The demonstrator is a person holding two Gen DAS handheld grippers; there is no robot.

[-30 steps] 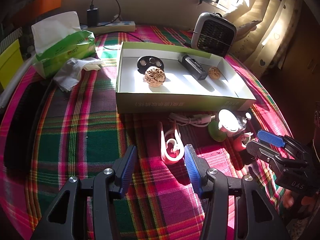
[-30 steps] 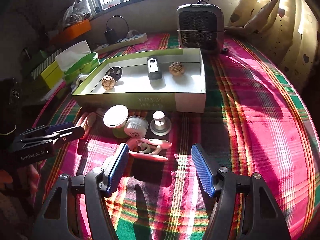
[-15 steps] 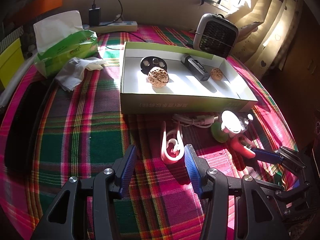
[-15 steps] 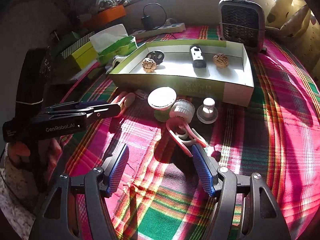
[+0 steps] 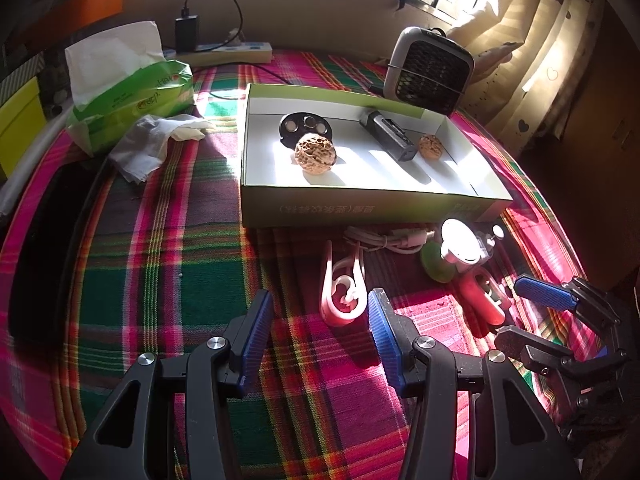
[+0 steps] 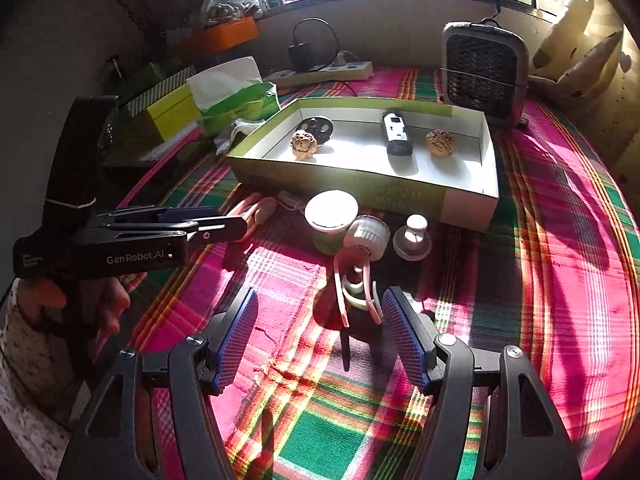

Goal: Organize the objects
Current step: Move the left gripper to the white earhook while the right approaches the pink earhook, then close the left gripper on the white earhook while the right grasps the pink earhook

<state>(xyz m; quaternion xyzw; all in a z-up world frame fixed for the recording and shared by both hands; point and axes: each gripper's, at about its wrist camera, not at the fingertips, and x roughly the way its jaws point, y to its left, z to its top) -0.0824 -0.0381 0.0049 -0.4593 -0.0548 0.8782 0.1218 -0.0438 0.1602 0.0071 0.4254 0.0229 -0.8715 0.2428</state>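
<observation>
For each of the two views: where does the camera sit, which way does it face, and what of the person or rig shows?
Left wrist: behind the open left gripper, facing the green box and window; the right gripper enters at right.
Right wrist: behind the open right gripper, facing the same way; the left gripper and the person's hand show at left.
Shared: box, heater, pink clip.

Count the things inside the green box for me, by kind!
Walnuts: 2
Black round disc: 1
Black rectangular gadget: 1
Total: 4, all in the green box
</observation>
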